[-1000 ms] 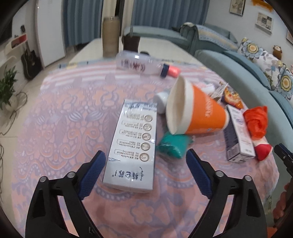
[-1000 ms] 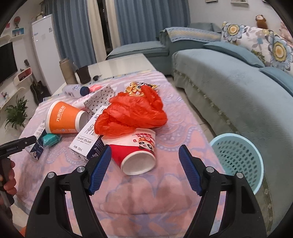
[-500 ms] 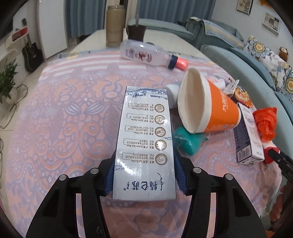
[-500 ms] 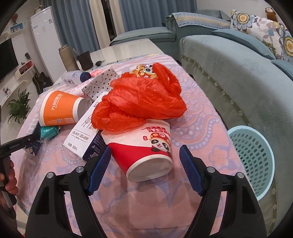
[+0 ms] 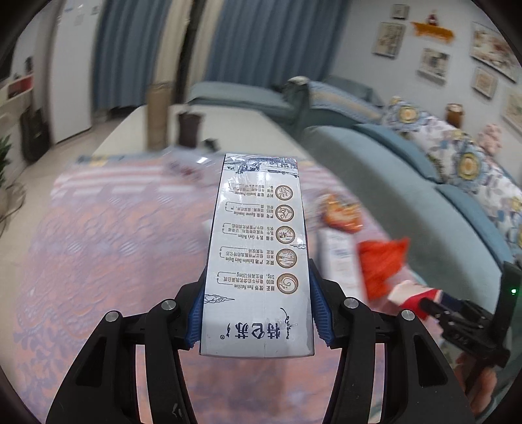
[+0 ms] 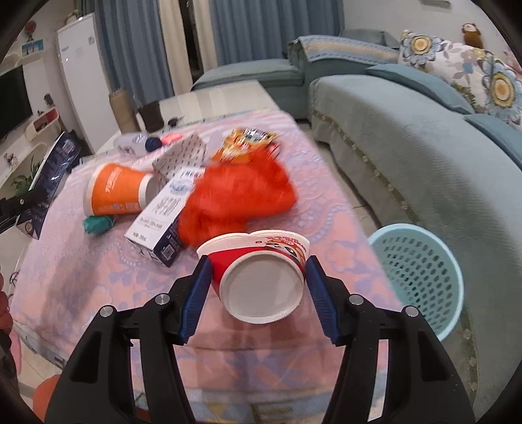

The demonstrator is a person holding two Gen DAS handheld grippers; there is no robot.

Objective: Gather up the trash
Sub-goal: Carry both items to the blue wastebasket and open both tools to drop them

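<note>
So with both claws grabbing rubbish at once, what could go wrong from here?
The right gripper is closing on a tapered red cup; it might squirt out or crumple. The orange bag leans against that cup and may drag along. The left gripper grips the tall milk carton near one end, so it could pivot.

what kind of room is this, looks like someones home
Most likely a home living room: a teal sofa with floral cushions runs beside a low table under a patterned cloth, framed pictures hang on the wall, and a television stands at the left with blue curtains behind.
</note>
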